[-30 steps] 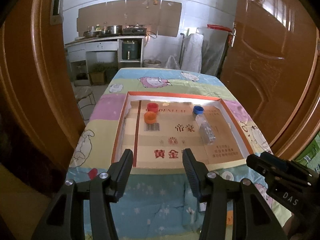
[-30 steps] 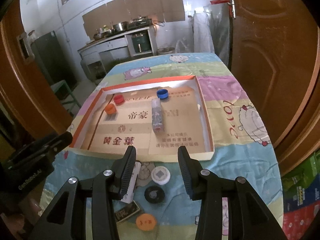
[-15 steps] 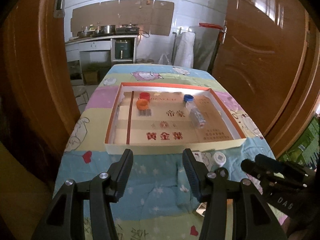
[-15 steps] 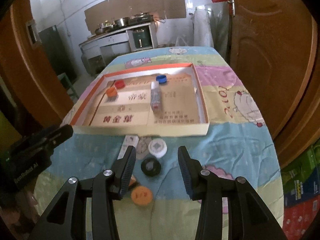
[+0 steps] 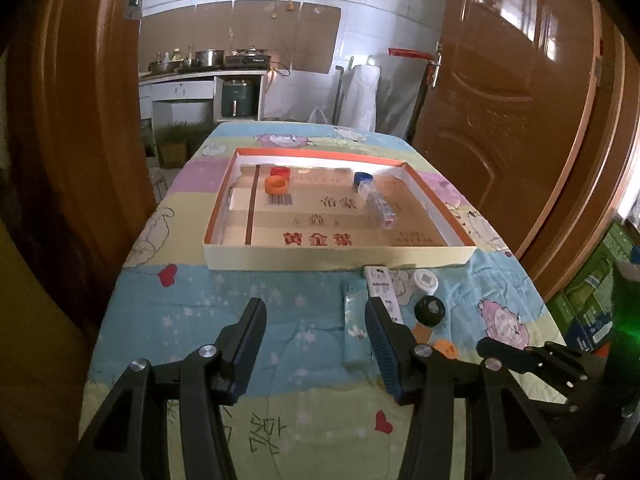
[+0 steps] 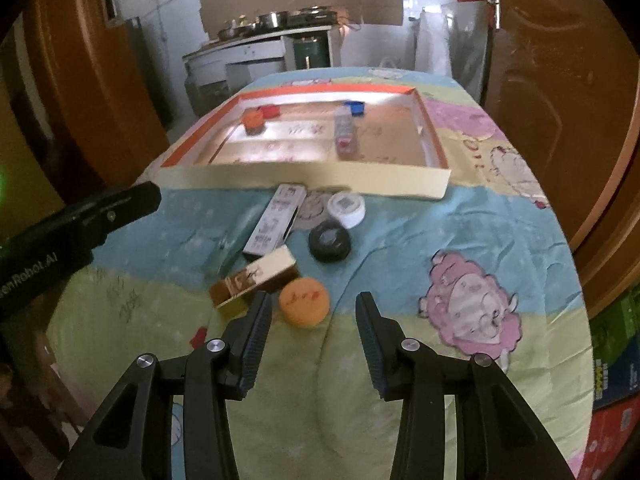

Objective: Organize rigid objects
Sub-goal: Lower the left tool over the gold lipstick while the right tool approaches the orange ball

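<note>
- Brown wooden doors (image 5: 500, 128) flank my view; beyond them a kitchen counter (image 5: 200, 76) carries pots.
- Before me stands a desk under a cartoon-print cloth (image 5: 260, 304).
- On the cloth lies a shallow cardboard tray (image 5: 320, 258) with an orange rim.
- Inside the tray, far left corner: a red cap (image 5: 279, 171) and an orange cap (image 5: 277, 185), just beside each other.
- Inside the tray, towards the far right: a blue cap (image 5: 363, 178), with a clear bottle (image 5: 378, 210) lying on its side just in front of it.
- On the cloth just outside the tray's near wall: a long white box (image 6: 276, 220), a white round lid (image 6: 346, 209) and a black round lid (image 6: 330, 241), all near one another.
- Nearer to me lie a gold box (image 6: 256, 278) and an orange disc (image 6: 304, 300), just beside each other.
- My left tongs (image 5: 316, 344) are spread with nothing between them, above the bare blue cloth, left of the loose items.
- My right tongs (image 6: 312, 338) are spread with nothing gripped; the orange disc sits just ahead of the gap, near the left finger (image 6: 256, 332). The gold box is partly behind that fingertip.
- The right-wrist view is somewhat blurred; printing on the boxes cannot be read.
</note>
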